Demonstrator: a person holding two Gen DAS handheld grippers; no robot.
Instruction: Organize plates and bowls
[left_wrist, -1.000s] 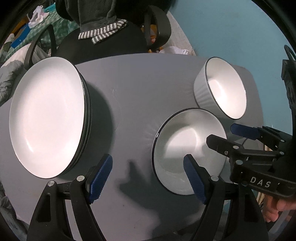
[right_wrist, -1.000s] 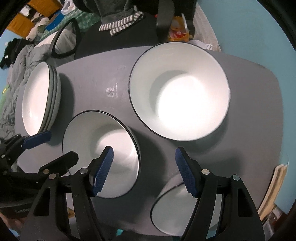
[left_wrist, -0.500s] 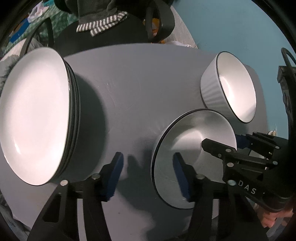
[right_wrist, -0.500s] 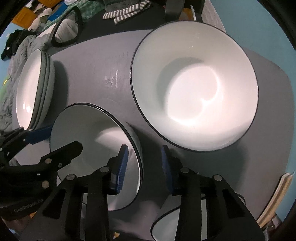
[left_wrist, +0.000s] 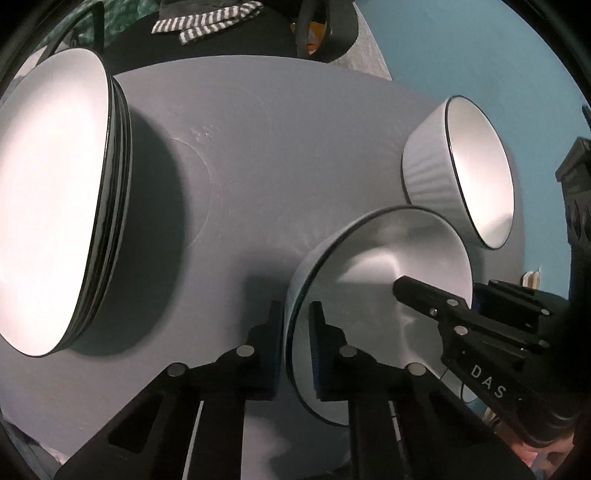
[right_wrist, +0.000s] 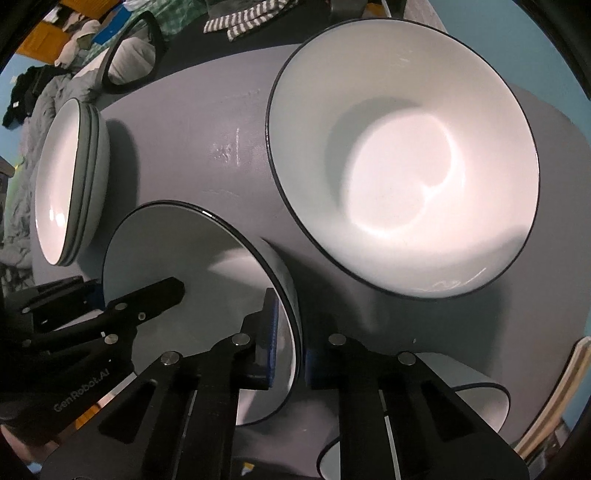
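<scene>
I have both claws clamped on one small bowl (left_wrist: 373, 273) near the counter's (left_wrist: 295, 140) front edge: the left claw (left_wrist: 297, 347) pinches its left rim, the right claw (right_wrist: 286, 345) its right rim. To lift well, I think I should raise both hands together and keep it level, clearing the big bowl (right_wrist: 402, 155) just behind and the plate stack (left_wrist: 55, 199) further left. A third bowl (right_wrist: 465, 410) below is cut off; I can't read how far my pads reach down the wall.

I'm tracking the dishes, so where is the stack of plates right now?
The stack of plates sits at the left edge of the grey table in both wrist views, left of the gripped bowl.
</scene>
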